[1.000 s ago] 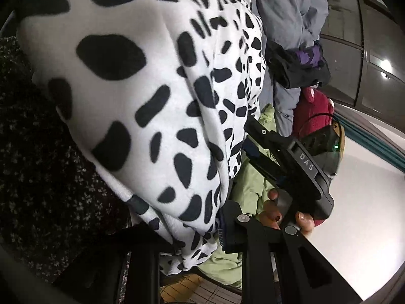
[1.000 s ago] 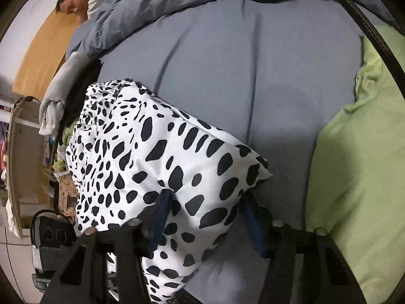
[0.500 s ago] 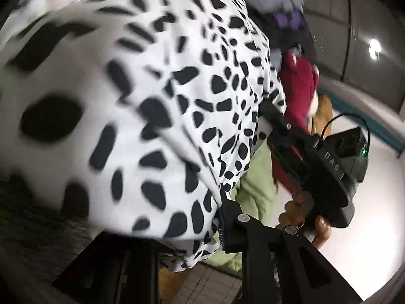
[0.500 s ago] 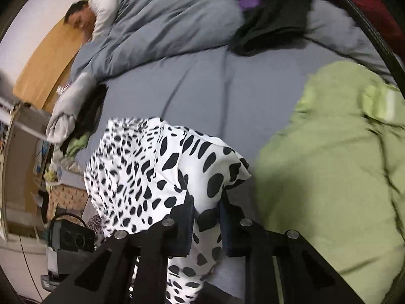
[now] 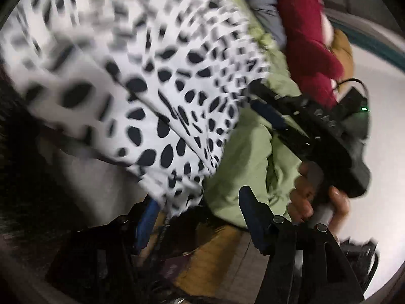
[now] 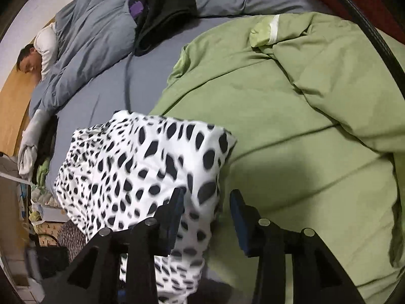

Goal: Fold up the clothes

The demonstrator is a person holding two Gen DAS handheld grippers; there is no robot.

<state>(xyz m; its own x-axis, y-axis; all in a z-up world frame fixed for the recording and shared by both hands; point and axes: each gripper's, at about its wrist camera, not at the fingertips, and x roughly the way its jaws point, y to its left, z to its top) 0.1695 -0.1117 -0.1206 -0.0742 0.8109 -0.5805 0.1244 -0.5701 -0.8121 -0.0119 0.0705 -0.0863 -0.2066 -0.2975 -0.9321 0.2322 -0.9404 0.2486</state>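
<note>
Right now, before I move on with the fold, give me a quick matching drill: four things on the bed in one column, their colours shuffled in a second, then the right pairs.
Things:
1. spotted garment
2. quilt beside it
3. bed sheet
4. crumpled garment at the far end

Colours:
A. grey-blue
B. black with purple
C. white with black spots
D. light green

Pairs: 1-C, 2-D, 3-A, 4-B

Motion-blurred upper half of the spotted garment [image 5: 157, 81], its lower end hidden behind the right gripper [image 6: 206, 202]
</note>
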